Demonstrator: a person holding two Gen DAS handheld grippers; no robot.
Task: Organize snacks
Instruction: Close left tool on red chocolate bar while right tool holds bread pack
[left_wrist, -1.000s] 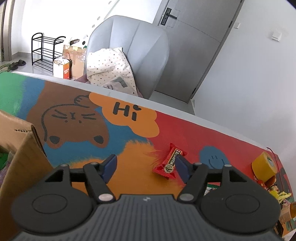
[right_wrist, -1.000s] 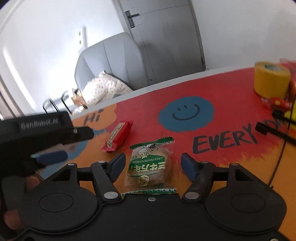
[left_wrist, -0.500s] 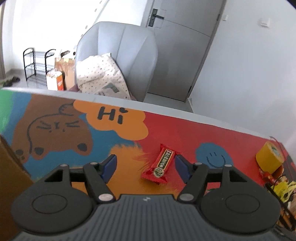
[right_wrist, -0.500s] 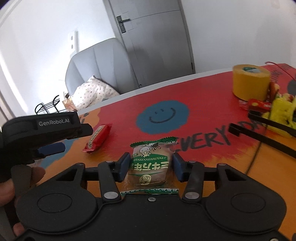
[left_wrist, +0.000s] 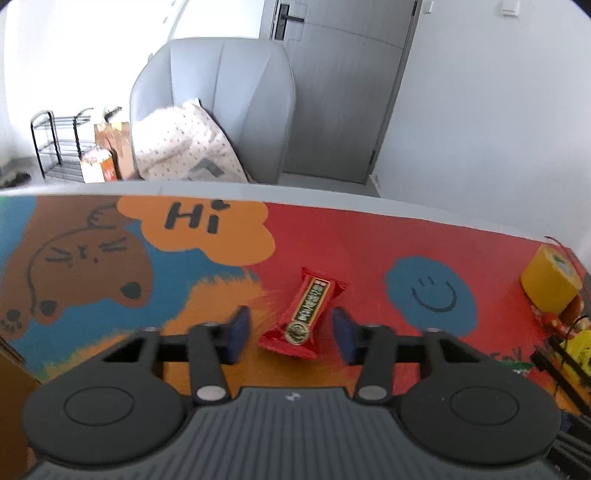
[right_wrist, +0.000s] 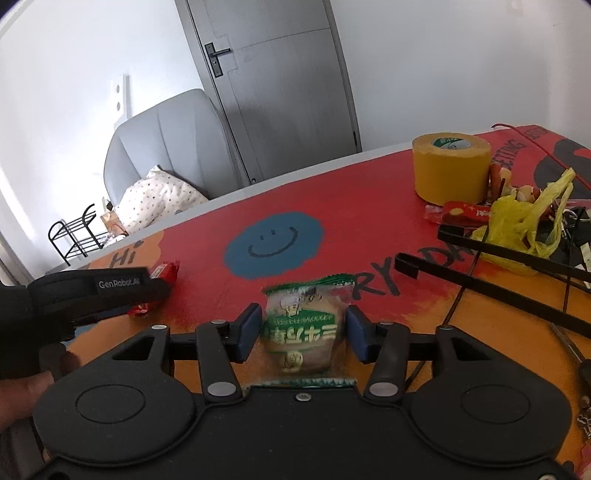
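Observation:
A red snack bar (left_wrist: 307, 314) lies on the colourful table mat (left_wrist: 369, 251), between the blue pads of my left gripper (left_wrist: 290, 330). The jaws are closing, with a gap left on each side of the bar. In the right wrist view a green-and-clear snack packet (right_wrist: 303, 326) sits between the pads of my right gripper (right_wrist: 302, 332). Those jaws are easing open a little, but the pads still touch the wrapper's sides. The left gripper's body (right_wrist: 96, 295) shows at the left there and half hides the red bar (right_wrist: 167, 270).
A yellow tape roll (right_wrist: 450, 166) stands at the right, beside a yellow plastic bag (right_wrist: 524, 225), small wrapped snacks and black tongs (right_wrist: 480, 275). A cardboard box edge (left_wrist: 11, 387) is at the left. A grey armchair (left_wrist: 221, 103) stands beyond the table. A person's hand (right_wrist: 22, 387) holds the left gripper.
My left gripper has come down around the red bar and its jaws have narrowed. The right jaws have closed in on the green packet.

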